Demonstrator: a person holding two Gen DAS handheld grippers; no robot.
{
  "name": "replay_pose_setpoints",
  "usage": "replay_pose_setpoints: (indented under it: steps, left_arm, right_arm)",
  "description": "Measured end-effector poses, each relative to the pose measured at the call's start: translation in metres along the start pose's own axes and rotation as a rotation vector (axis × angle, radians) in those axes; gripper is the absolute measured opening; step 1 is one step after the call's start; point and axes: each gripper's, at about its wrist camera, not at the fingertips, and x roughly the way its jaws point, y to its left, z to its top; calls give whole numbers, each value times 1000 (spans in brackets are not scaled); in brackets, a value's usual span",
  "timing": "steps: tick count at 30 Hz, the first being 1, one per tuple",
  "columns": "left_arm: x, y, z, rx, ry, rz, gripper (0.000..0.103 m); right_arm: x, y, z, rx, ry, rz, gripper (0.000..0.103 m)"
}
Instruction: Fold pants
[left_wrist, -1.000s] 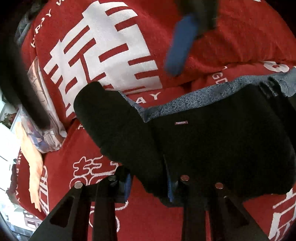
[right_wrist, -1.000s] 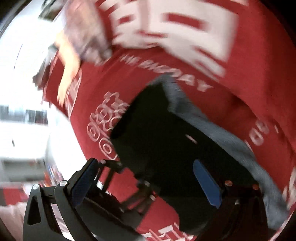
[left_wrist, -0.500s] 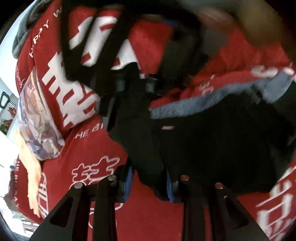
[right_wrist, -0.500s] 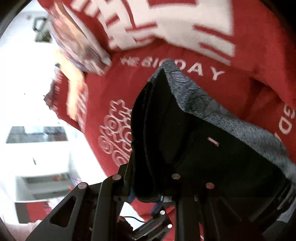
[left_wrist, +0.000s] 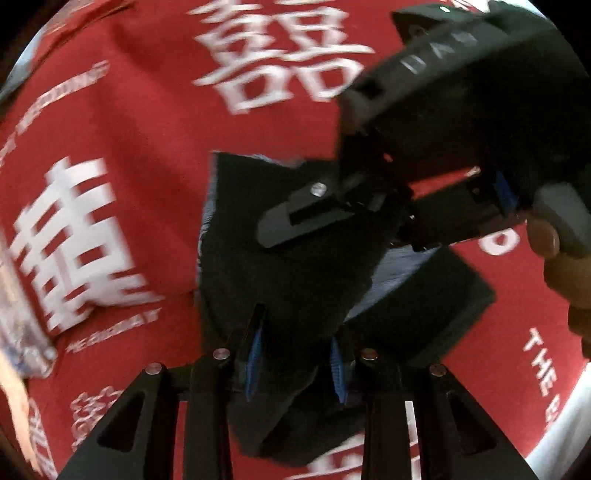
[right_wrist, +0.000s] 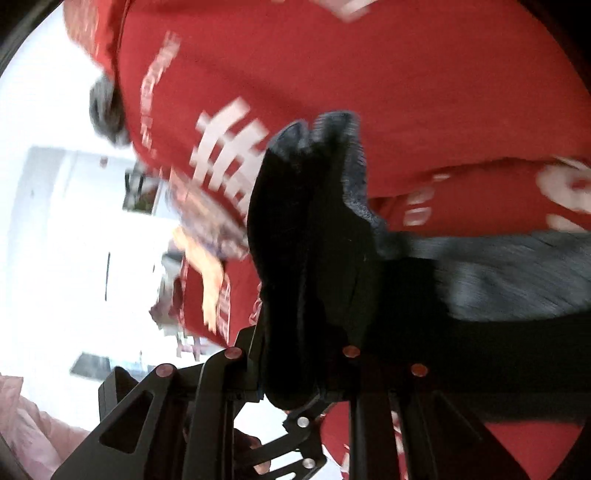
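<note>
The black pants (left_wrist: 295, 280), with a grey-blue inner waistband (right_wrist: 498, 273), are lifted off the red bed cover (left_wrist: 147, 129) and hang bunched between both grippers. At the bottom of the left wrist view my left gripper (left_wrist: 295, 358) is shut on a thick fold, its blue pads pressing the cloth. The right tool fills the upper right of that view, one finger (left_wrist: 295, 221) lying on the fabric. In its own view my right gripper (right_wrist: 299, 369) is shut on another bunched edge of the pants (right_wrist: 306, 240). Motion blurs both views.
Large white characters and lettering cover the red bedding (right_wrist: 369, 74). A patterned cushion or cloth (right_wrist: 207, 221) lies at the bed's left edge, with a bright white room (right_wrist: 55, 184) beyond. A person's fingers (left_wrist: 565, 273) hold the right tool. Pink cloth (right_wrist: 22, 424) shows lower left.
The right gripper went from wide open to shut on the pants' edge. Both grippers then rose and swung across the bed, pulling the flat pants up into a bunched fold.
</note>
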Motion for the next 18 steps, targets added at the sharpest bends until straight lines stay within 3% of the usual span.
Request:
replay_pose_setpoints:
  steps: [6, 12, 15, 18]
  left_arm:
    - [42, -83, 12, 66, 74, -72, 31]
    - [73, -134, -5, 149, 169, -48, 31]
    - [72, -141, -2, 169, 179, -24, 31]
    - [69, -143, 6, 147, 192, -35, 31]
  right_arm:
    - [-79, -91, -24, 172, -138, -44, 21]
    - [-101, -161, -44, 252, -118, -113, 21]
    - [-105, -177, -53, 285, -107, -97, 21]
    - [-115, -168, -51, 242, -126, -75, 21]
